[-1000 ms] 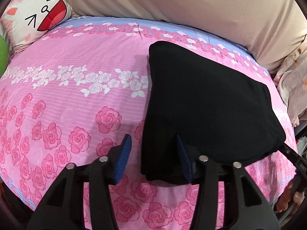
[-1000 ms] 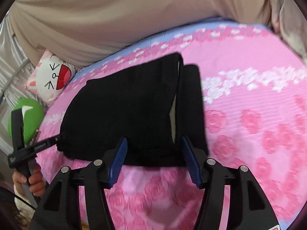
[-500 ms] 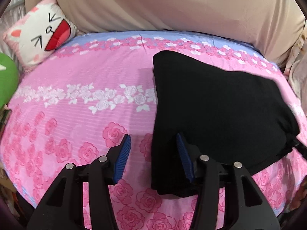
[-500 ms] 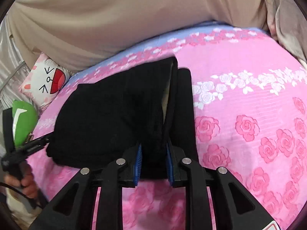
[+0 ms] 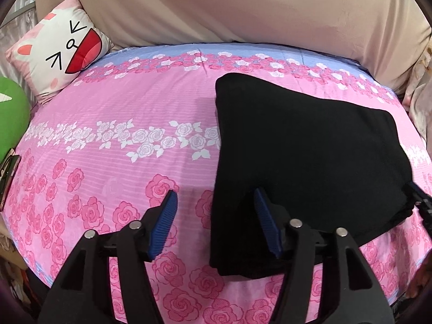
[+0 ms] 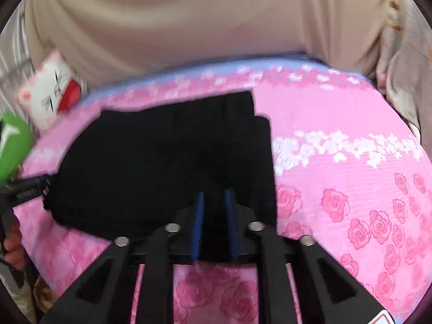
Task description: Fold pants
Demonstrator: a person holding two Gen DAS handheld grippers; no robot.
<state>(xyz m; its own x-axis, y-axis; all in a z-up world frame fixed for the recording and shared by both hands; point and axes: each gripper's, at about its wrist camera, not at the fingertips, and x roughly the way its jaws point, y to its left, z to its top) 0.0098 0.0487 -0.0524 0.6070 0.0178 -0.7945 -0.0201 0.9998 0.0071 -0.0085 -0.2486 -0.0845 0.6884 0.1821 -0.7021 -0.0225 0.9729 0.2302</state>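
The black pants [image 5: 305, 148] lie folded into a flat block on the pink rose-print bed sheet [image 5: 121, 108]. My left gripper [image 5: 216, 210] is open, its jaws straddling the near left corner of the pants, right pad over the cloth and left pad over the sheet. In the right wrist view the pants [image 6: 167, 156] fill the middle. My right gripper [image 6: 214, 216] is shut on their near edge. The right gripper's tip also shows at the pants' right edge in the left wrist view [image 5: 421, 202].
A cartoon-face pillow [image 5: 62, 54] and a green cushion [image 5: 10, 116] sit at the far left. A beige padded headboard [image 5: 229, 8] runs along the back. A phone-like object [image 5: 9, 172] lies at the left bed edge.
My right gripper closed on the near edge of the pants and the open layers flattened together. My left gripper drew back a little and stayed open.
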